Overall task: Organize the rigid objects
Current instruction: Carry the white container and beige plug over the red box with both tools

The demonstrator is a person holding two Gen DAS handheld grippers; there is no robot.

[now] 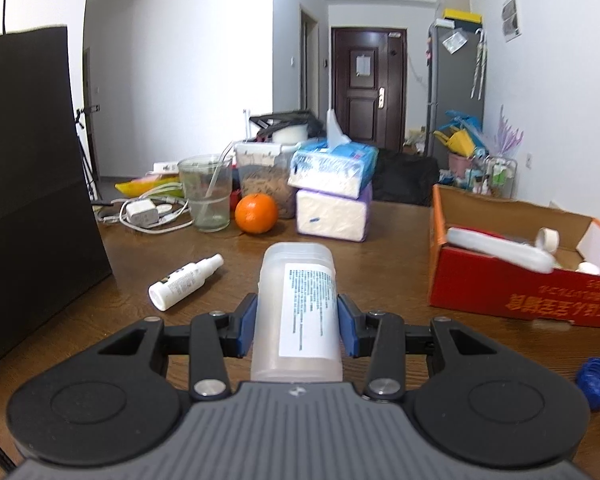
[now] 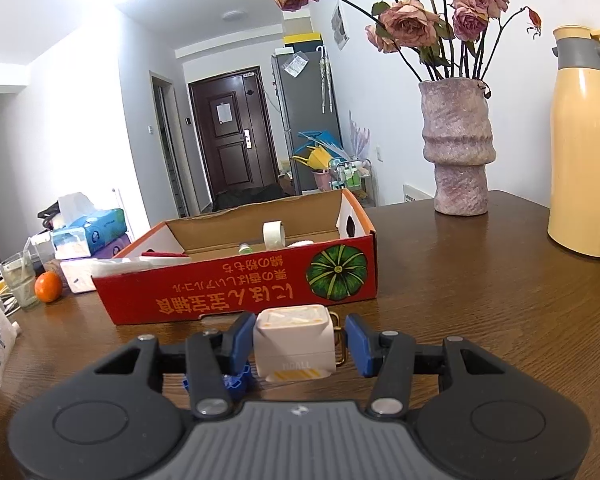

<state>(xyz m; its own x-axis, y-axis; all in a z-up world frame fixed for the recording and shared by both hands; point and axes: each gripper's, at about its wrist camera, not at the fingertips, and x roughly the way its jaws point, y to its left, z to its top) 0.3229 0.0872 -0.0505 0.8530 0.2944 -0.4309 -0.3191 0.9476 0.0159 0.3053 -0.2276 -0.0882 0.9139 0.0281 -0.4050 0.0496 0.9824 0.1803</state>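
My left gripper point(image 1: 297, 322) is shut on a translucent plastic bottle point(image 1: 296, 280) with a white printed label. The blue pads press on both its sides, and it is held above the wooden table point(image 1: 380, 264). My right gripper point(image 2: 298, 340) is shut on a small white cube point(image 2: 294, 344) with yellow trim. Its left pad lies against the cube, and its right pad meets a brass ring on the cube's side. The open red cardboard box point(image 2: 236, 292) stands just beyond the cube, with a tape roll point(image 2: 274, 234) and other small items inside. The same box point(image 1: 520, 300) is to the right in the left wrist view.
A small white spray bottle point(image 1: 184, 280) lies on the table. A blue cap-like thing point(image 1: 598, 382) sits near the front. An orange point(image 1: 257, 213), a glass point(image 1: 206, 194), chargers and tissue packs point(image 1: 332, 184) crowd the far side. A black bag point(image 1: 32, 184) stands left. Vase point(image 2: 458, 148) and yellow jug point(image 2: 584, 152) stand right.
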